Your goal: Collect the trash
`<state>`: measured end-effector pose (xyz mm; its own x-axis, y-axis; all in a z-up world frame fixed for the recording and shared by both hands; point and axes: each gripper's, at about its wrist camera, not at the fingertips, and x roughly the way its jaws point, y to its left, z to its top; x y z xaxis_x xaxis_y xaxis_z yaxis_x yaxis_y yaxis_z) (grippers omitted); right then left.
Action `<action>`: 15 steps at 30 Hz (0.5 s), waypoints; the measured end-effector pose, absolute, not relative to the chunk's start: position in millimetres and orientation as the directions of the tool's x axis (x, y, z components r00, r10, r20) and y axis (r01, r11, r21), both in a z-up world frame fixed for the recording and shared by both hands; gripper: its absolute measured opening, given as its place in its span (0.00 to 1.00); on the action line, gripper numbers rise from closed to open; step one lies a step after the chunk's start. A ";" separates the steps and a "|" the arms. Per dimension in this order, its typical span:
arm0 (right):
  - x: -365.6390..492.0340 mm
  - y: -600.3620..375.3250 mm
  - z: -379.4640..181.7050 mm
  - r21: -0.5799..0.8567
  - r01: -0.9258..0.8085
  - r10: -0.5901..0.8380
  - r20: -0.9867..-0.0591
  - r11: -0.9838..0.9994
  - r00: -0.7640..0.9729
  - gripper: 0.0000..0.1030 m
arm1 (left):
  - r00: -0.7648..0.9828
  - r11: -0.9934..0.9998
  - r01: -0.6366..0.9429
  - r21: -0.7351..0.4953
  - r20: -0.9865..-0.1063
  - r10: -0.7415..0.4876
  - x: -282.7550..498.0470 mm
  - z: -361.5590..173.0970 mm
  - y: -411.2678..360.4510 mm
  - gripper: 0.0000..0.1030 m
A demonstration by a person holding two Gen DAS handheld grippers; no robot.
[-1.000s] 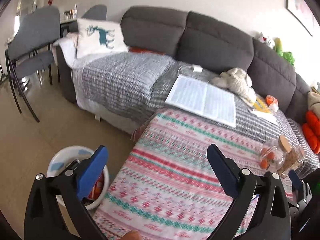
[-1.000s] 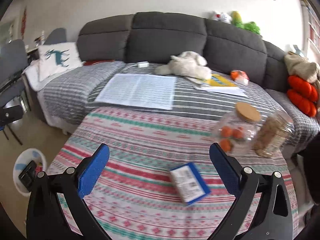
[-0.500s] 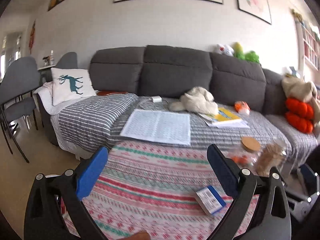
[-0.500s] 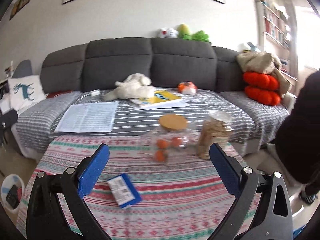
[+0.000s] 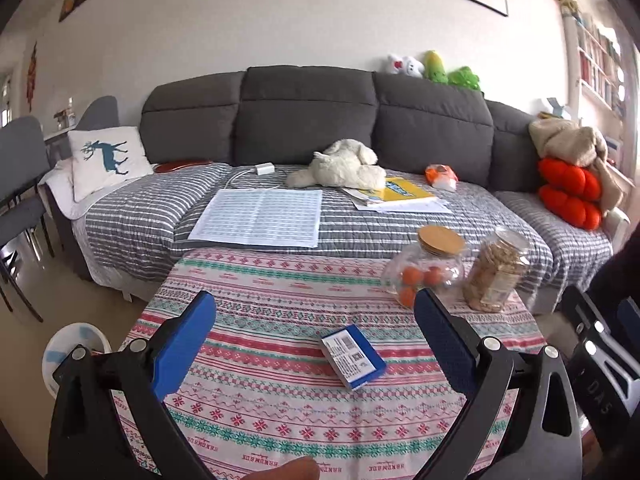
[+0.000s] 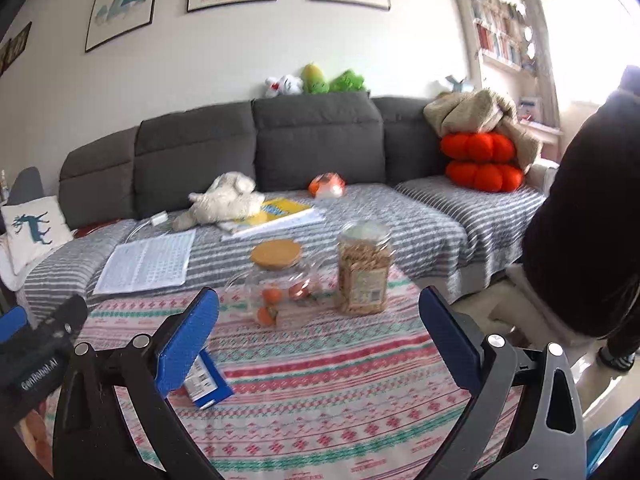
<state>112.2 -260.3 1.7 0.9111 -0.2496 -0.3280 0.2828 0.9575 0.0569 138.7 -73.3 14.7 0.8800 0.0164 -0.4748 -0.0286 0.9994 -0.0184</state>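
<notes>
A small blue and white box lies flat on the patterned tablecloth. It also shows in the right wrist view, partly behind my right gripper's left finger. My left gripper is open and empty, held above the table with the box between its fingers and a little beyond them. My right gripper is open and empty, with the box at its left. A white bin stands on the floor left of the table.
A glass jar with oranges and a cork lid and a jar of snacks stand at the table's far right. Behind is a grey sofa with papers, a plush toy and cushions. A person in dark clothes stands right.
Both views have swung right and tilted up. The left gripper turned from the bin and the table's left edge to face the box. The right view now shows the person at right.
</notes>
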 end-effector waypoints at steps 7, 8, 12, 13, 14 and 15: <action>105.3 -264.9 2.2 0.023 0.314 -0.293 -0.297 0.949 0.909 0.93 | 0.901 0.999 -0.025 0.028 -0.433 0.035 129.2 16.9 -85.9 0.93; 104.4 -264.3 2.3 0.020 0.313 -0.294 -0.298 0.949 0.908 0.93 | 0.901 0.999 -0.022 0.025 -0.432 0.031 128.5 18.1 -85.3 0.93; 101.1 -264.4 2.7 0.012 0.316 -0.299 -0.290 0.949 0.909 0.93 | 0.905 1.000 -0.020 0.019 -0.424 0.026 126.0 21.0 -84.6 0.93; 101.2 -264.3 2.5 0.009 0.317 -0.301 -0.289 0.948 0.909 0.93 | 0.907 1.000 -0.019 0.018 -0.421 0.025 125.1 21.6 -84.1 0.93; 100.4 -263.5 2.5 0.007 0.320 -0.304 -0.289 0.948 0.908 0.93 | 0.907 1.000 -0.020 0.017 -0.419 0.025 124.6 22.2 -83.5 0.93; 100.5 -264.1 2.1 0.008 0.319 -0.303 -0.291 0.948 0.907 0.93 | 0.908 1.000 -0.020 0.016 -0.418 0.025 124.4 22.6 -82.7 0.93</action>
<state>100.5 -264.1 2.1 0.9075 -0.3032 -0.2908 0.3193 0.9476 0.0084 124.4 -82.7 22.6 0.9080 0.0250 -0.4183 -0.0200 0.9997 0.0163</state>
